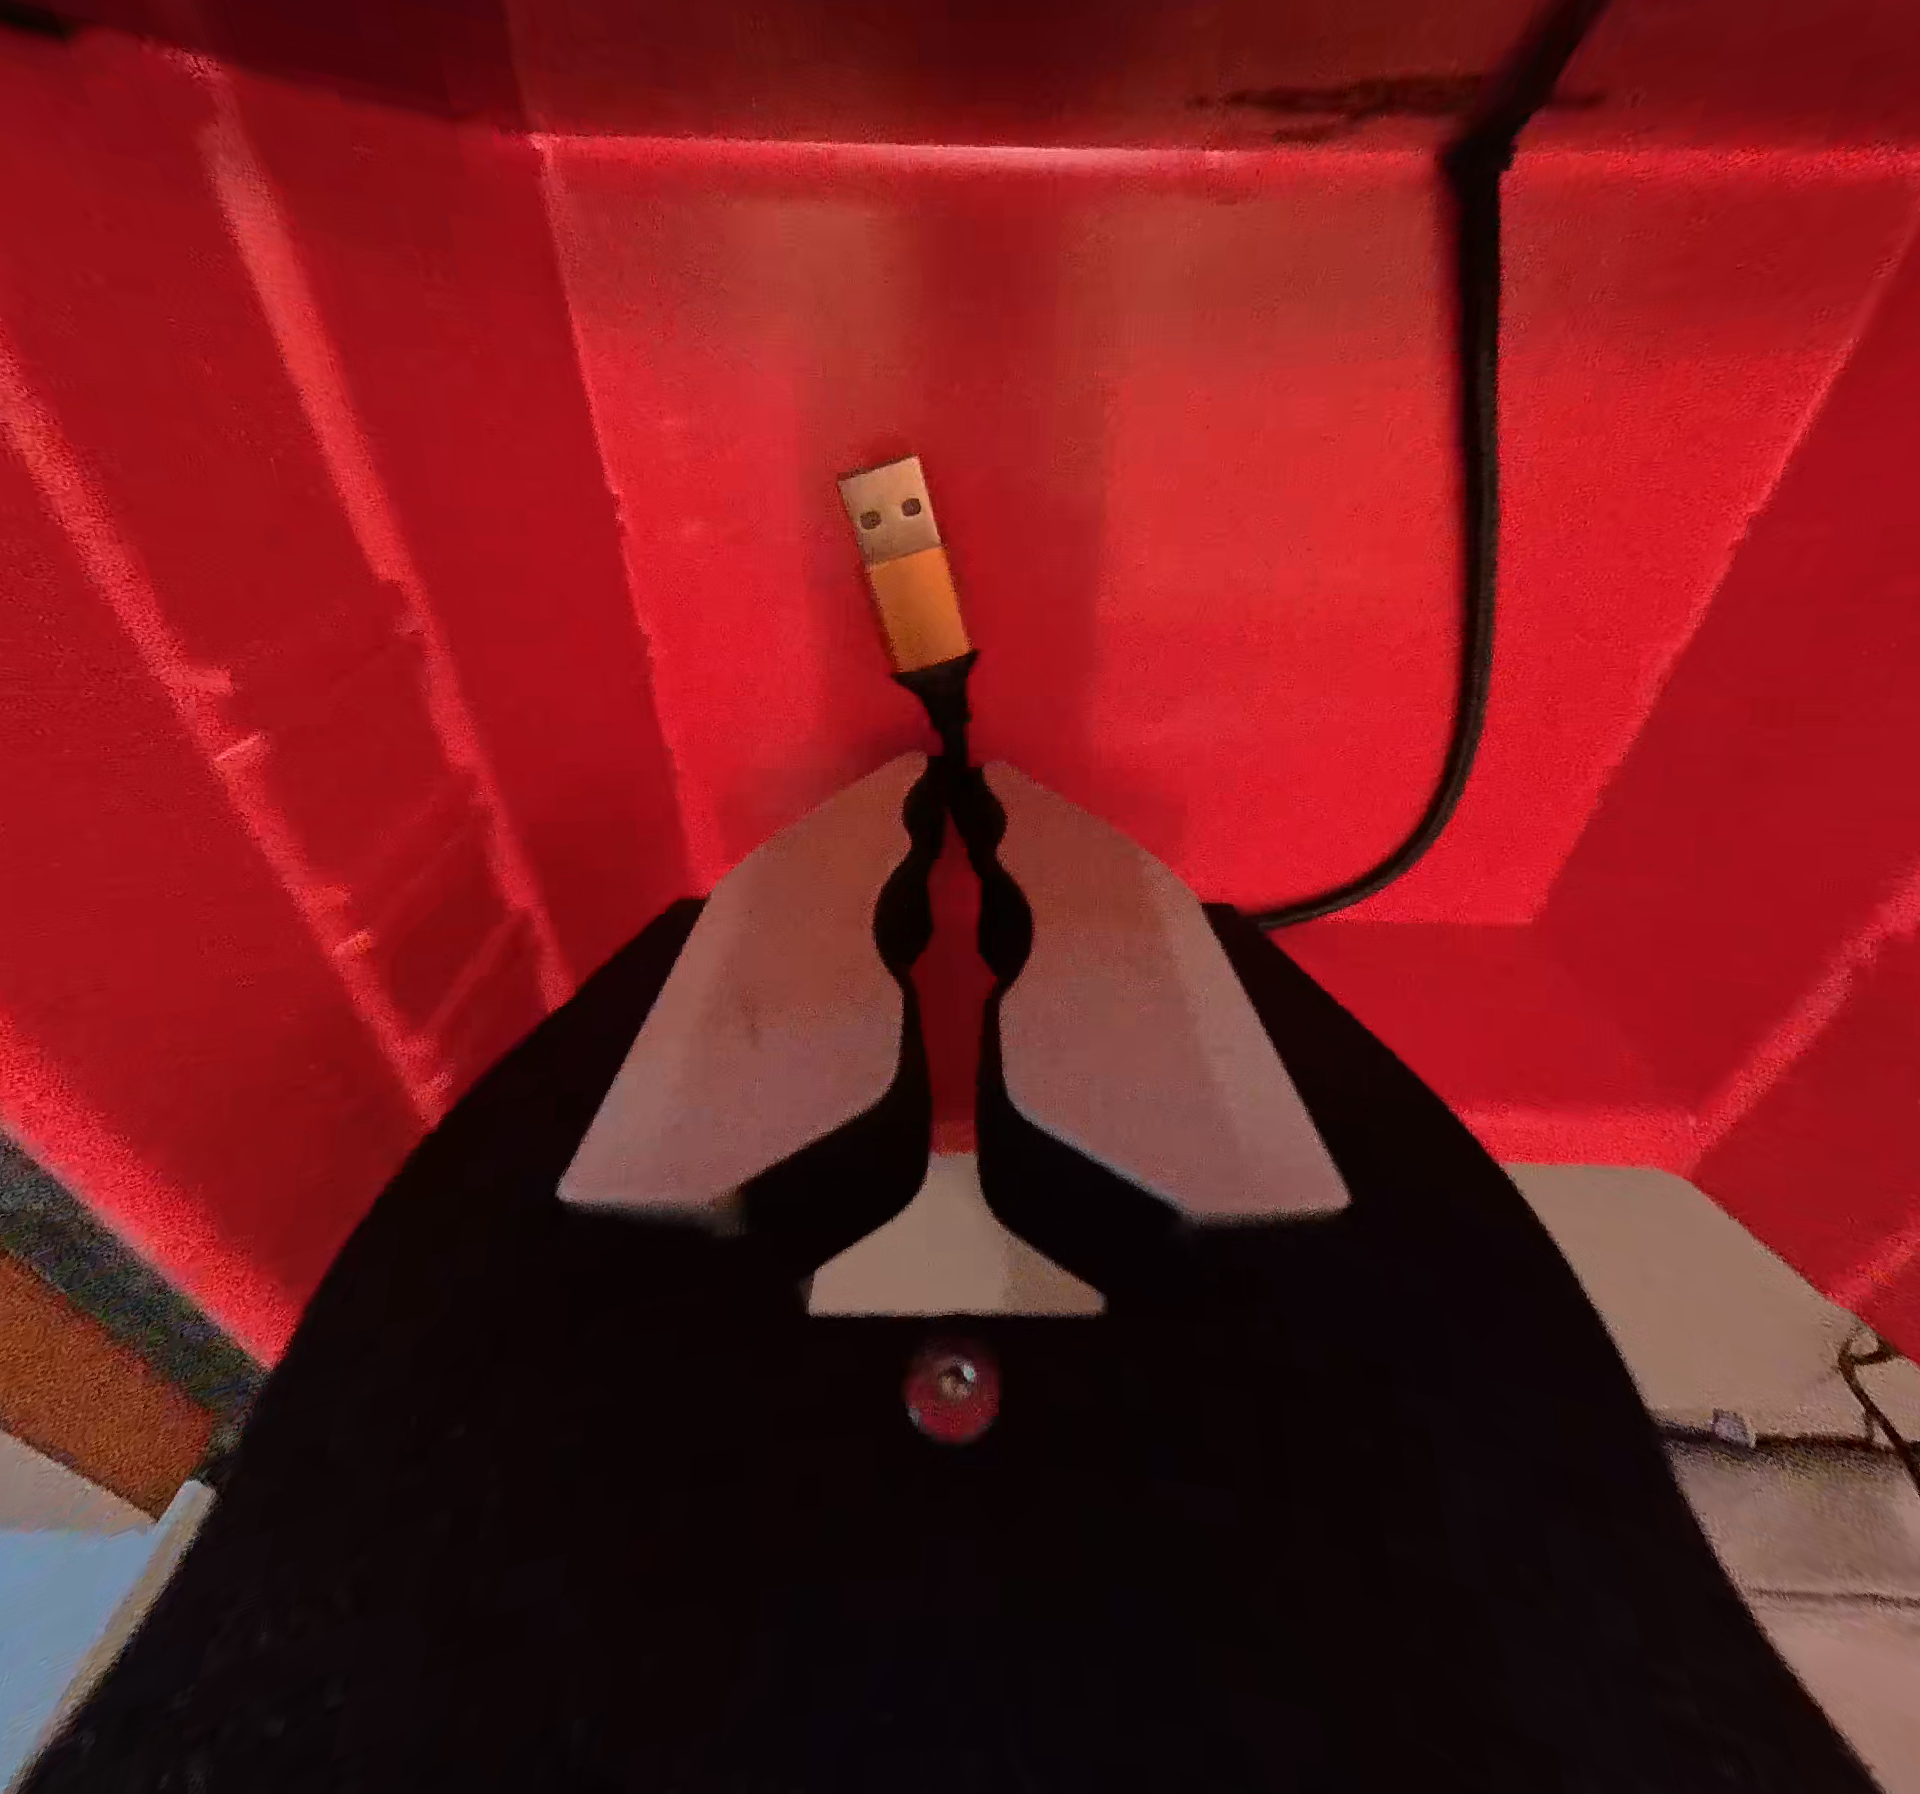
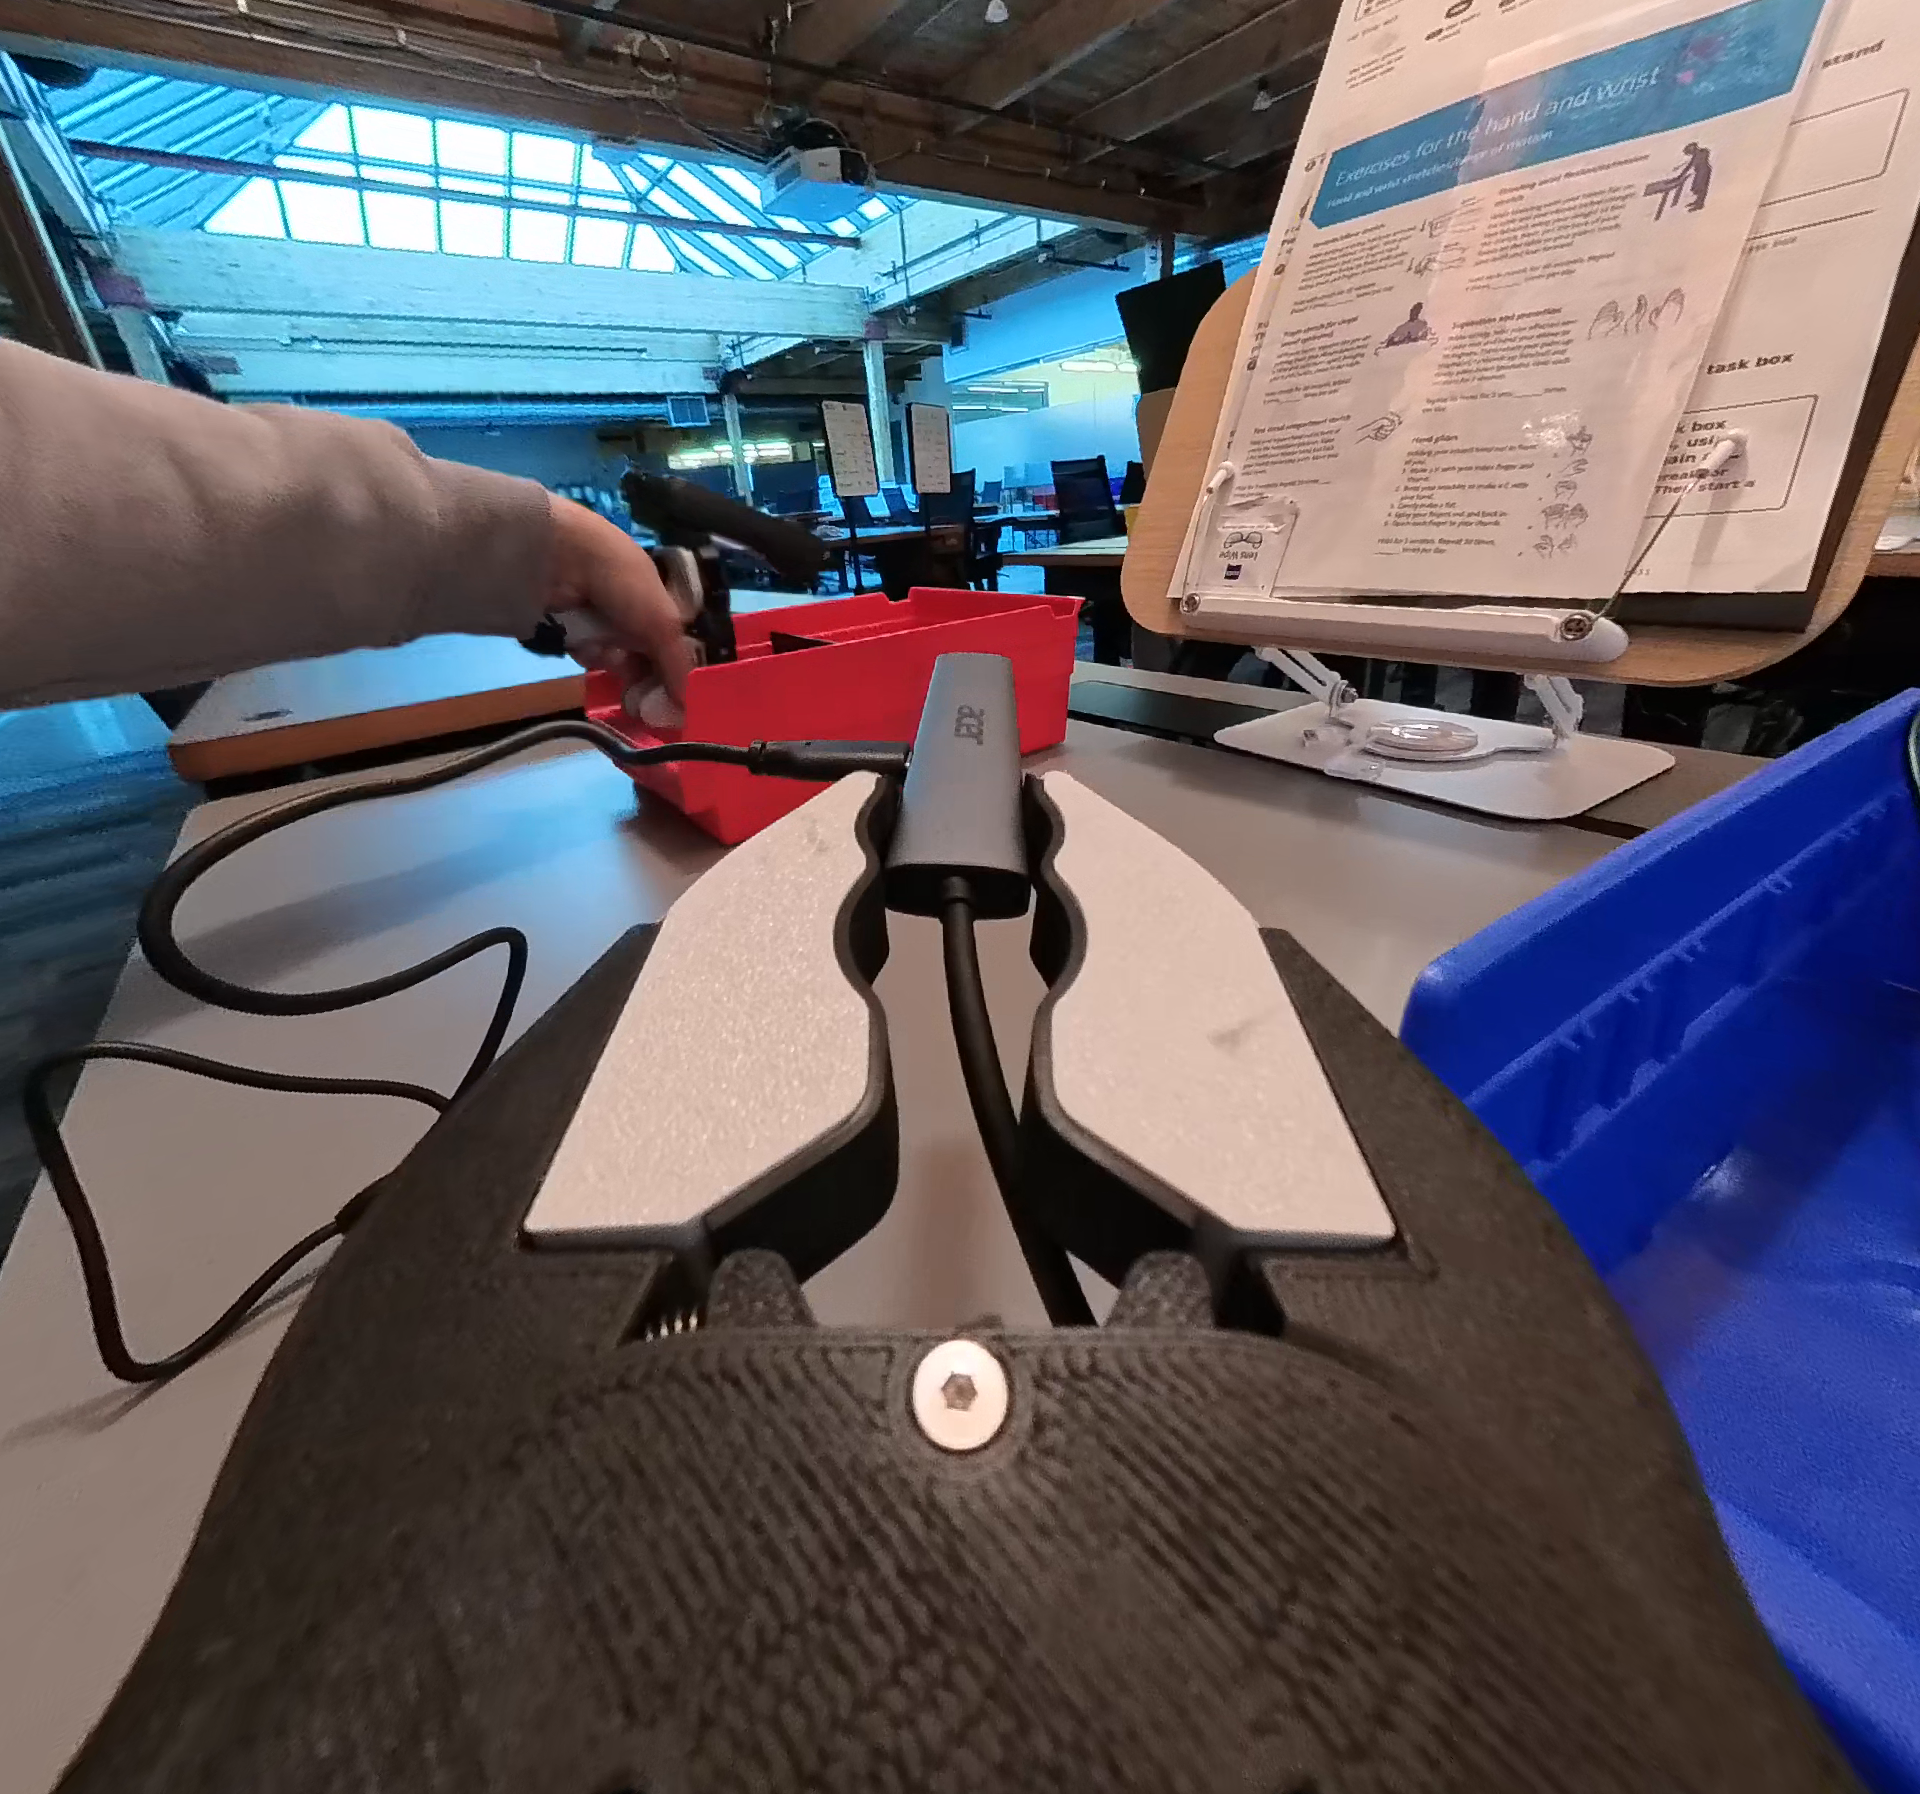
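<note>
My left gripper (image 1: 956, 770) is inside a red bin (image 1: 1195, 414), shut on the black cable just behind an orange USB plug (image 1: 906, 565). The plug sticks out past the fingertips and points at the bin's floor. The cable (image 1: 1475, 497) curves up the right side and over the rim. My right gripper (image 2: 954, 794) is shut on a dark grey USB hub (image 2: 966, 716) and holds it above the table. A black cable connector (image 2: 810, 759) is plugged into the hub's left side. The hub's own cord (image 2: 987, 1069) runs back between the fingers.
The red bin (image 2: 831, 695) stands on the grey table (image 2: 416, 861), with a person's hand (image 2: 613, 591) and sleeve reaching into it. The black cable (image 2: 312, 996) loops over the table at left. A blue bin (image 2: 1714, 1017) is close on the right. A document stand (image 2: 1507, 290) is behind it. The grippers' ends are close to 45 centimeters from one another.
</note>
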Available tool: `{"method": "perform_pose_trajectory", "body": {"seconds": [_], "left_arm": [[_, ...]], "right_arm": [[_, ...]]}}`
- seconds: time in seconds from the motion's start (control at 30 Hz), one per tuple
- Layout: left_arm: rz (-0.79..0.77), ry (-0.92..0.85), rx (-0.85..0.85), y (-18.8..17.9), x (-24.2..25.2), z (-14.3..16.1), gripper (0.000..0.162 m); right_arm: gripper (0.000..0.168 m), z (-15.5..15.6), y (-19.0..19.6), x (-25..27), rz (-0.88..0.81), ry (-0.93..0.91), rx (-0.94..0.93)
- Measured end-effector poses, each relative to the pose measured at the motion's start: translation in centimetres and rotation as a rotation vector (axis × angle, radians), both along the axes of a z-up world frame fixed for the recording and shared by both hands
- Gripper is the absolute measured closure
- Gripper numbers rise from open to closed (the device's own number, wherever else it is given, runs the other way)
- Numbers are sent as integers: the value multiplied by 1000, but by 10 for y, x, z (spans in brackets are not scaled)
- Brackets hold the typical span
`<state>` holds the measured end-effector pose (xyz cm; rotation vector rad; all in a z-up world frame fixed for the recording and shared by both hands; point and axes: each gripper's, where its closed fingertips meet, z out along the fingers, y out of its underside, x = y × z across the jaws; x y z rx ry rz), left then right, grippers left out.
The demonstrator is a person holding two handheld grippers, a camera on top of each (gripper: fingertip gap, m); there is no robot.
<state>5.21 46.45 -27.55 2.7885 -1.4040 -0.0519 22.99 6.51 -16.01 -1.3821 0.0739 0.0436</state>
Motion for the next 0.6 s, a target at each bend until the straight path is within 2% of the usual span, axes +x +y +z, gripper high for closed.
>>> {"method": "perform_pose_trajectory", "body": {"seconds": [0.1,0.23,0.3,0.43,0.6], "left_arm": [[-50,9,85,13,-6,26,159],[-286,64,293,29,-1,74,159],[-415,115,343,28,1,92,159],[-622,238,356,12,1,123,159],[-670,165,460,-13,14,186,159]], "right_arm": [[145,1,-1,1,2,9,9],[145,1,-1,1,4,10,11],[145,1,-1,1,3,8,10],[145,2,-2,1,-1,8,18],[145,2,-2,1,-2,5,18]]}}
